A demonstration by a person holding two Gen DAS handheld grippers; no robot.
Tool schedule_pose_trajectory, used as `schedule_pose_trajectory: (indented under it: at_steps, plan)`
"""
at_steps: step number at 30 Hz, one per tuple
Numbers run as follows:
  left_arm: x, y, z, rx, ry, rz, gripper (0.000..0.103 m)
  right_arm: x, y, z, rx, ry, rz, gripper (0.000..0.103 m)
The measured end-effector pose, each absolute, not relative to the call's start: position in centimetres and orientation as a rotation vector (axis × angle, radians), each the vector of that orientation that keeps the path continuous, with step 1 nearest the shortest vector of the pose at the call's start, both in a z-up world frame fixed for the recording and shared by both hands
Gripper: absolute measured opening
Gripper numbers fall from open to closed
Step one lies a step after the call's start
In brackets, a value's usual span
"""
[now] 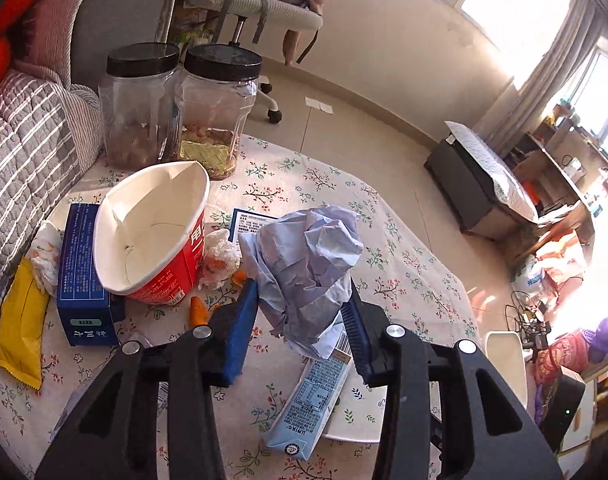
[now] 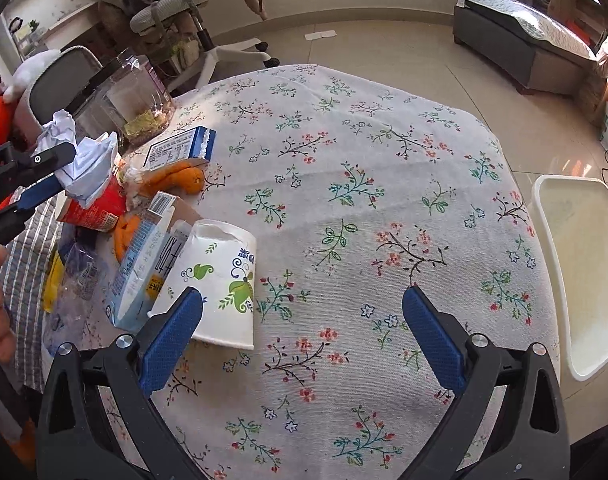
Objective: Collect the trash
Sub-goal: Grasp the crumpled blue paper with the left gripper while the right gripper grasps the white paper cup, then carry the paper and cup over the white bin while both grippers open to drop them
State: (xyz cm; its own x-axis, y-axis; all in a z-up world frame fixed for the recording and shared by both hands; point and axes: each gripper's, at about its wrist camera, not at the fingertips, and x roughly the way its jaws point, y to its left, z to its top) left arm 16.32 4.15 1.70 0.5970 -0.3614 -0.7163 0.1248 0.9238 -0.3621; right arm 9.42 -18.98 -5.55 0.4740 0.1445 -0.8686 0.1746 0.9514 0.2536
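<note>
My left gripper is shut on a crumpled pale blue paper ball and holds it above the floral table; it also shows at the far left of the right wrist view. Below it lie a light blue milk carton, a red instant-noodle cup, a dark blue box, a yellow wrapper, orange peel and a crumpled tissue. My right gripper is open and empty over the table, its left finger beside a tipped white paper cup.
Two clear jars with black lids stand at the table's back edge. A white bin sits on the floor right of the table. A sofa borders the left side. An office chair and dark bench stand beyond.
</note>
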Motion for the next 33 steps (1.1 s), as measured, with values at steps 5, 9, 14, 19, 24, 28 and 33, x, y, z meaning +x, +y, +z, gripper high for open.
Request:
schedule_pose_trajectory:
  at_steps: [5, 9, 14, 19, 24, 28, 33]
  plan:
    - [16.8, 4.8, 1.7, -0.319, 0.888, -0.308, 0.042, 11.9, -17.1, -7.2, 0.415, 1.16, 0.057, 0.096]
    - [16.7, 5.4, 2.0, -0.34, 0.881, -0.322, 0.042, 12.8, -15.7, -9.0, 0.46, 1.206, 0.143, 0.096]
    - [16.6, 5.5, 1.8, -0.345, 0.886, -0.326, 0.042, 13.1, -15.0, -9.5, 0.482, 1.192, 0.182, 0.089]
    - [16.7, 5.2, 1.4, -0.328, 0.895, -0.32, 0.042, 13.4, -15.9, -9.5, 0.517, 1.168, 0.206, 0.059]
    - [16.7, 4.7, 1.0, -0.31, 0.901, -0.308, 0.042, 12.8, -17.4, -7.7, 0.511, 1.098, 0.185, 0.058]
    - [16.4, 3.8, 0.9, -0.289, 0.902, -0.31, 0.042, 12.6, -18.4, -5.6, 0.455, 1.042, 0.162, 0.058]
    - [15.9, 2.6, 1.3, -0.258, 0.894, -0.321, 0.042, 11.5, -21.1, -2.9, 0.378, 0.972, 0.104, 0.06]
